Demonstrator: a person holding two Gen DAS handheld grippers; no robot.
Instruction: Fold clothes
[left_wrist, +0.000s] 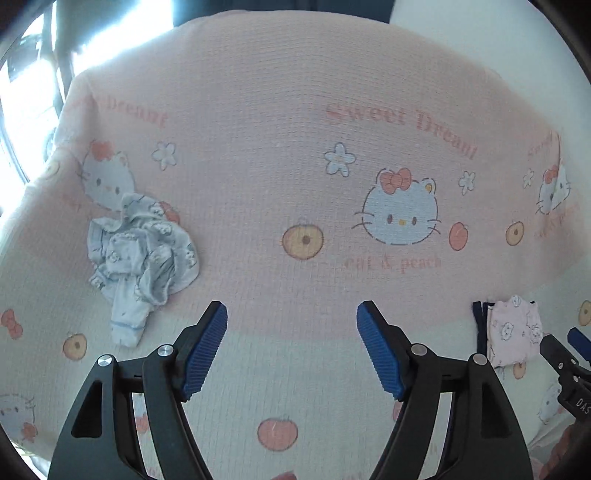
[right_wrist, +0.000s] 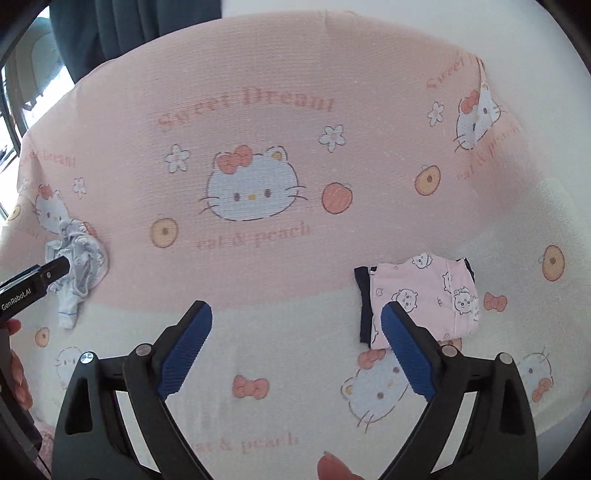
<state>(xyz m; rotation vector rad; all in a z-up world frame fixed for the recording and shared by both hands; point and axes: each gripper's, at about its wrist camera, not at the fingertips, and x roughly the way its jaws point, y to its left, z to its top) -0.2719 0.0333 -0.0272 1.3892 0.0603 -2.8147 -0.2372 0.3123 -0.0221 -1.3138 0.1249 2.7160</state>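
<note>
A crumpled pale blue printed garment lies in a heap on the pink cartoon-cat bedspread, up and left of my left gripper. That gripper hangs above the bed, open, with nothing between its blue pads. A folded pink bear-print garment rests on a dark folded piece at the right. My right gripper is open and empty, its right pad overlapping the pink garment's lower left corner in view. The blue heap shows at left behind the other gripper's finger.
The bedspread covers the whole bed, pink in the far half and white near me. Dark curtains and a bright window stand beyond the far left edge. A white wall is at the far right. A person's fingertip shows below.
</note>
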